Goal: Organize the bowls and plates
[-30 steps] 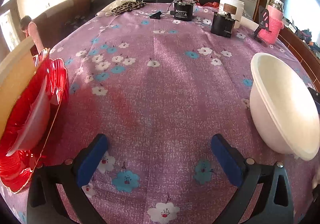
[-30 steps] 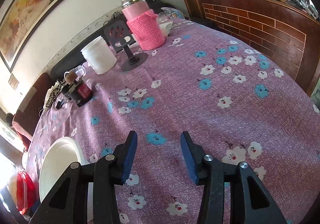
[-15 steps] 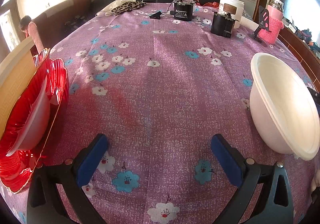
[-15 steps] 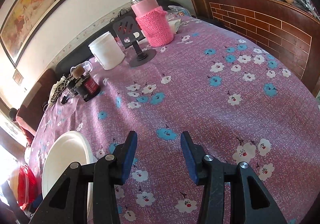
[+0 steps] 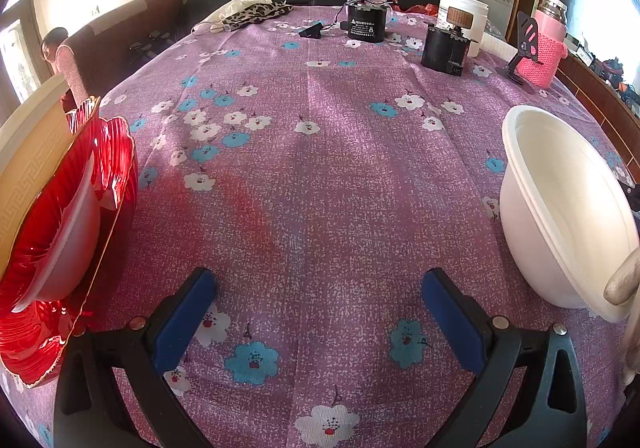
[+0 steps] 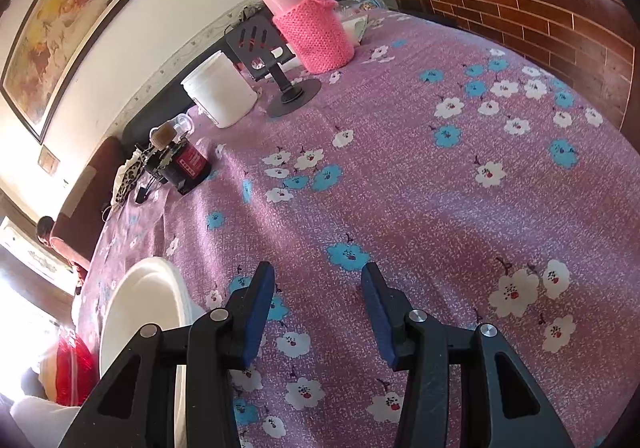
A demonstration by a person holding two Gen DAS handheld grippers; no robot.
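A white bowl (image 5: 560,207) stands on the purple flowered tablecloth at the right of the left wrist view; it also shows at the lower left of the right wrist view (image 6: 140,308). A red ribbed glass plate (image 5: 60,228) with a white dish in it sits at the left table edge, under a tan plate (image 5: 28,155). My left gripper (image 5: 316,288) is open and empty over the cloth between the plate and the bowl. My right gripper (image 6: 318,288) is open and empty, just right of the white bowl.
At the far side stand a pink-sleeved flask (image 6: 312,27), a black phone stand (image 6: 276,75), a white jar (image 6: 220,91), a dark bottle (image 6: 180,163), black motors (image 5: 366,23) and a leopard cloth (image 5: 256,11). A wooden brick-pattern wall (image 6: 540,19) borders the right.
The right gripper has drifted toward the far side of the table, so the flask and jar look nearer. The left gripper and the dishes have not moved.
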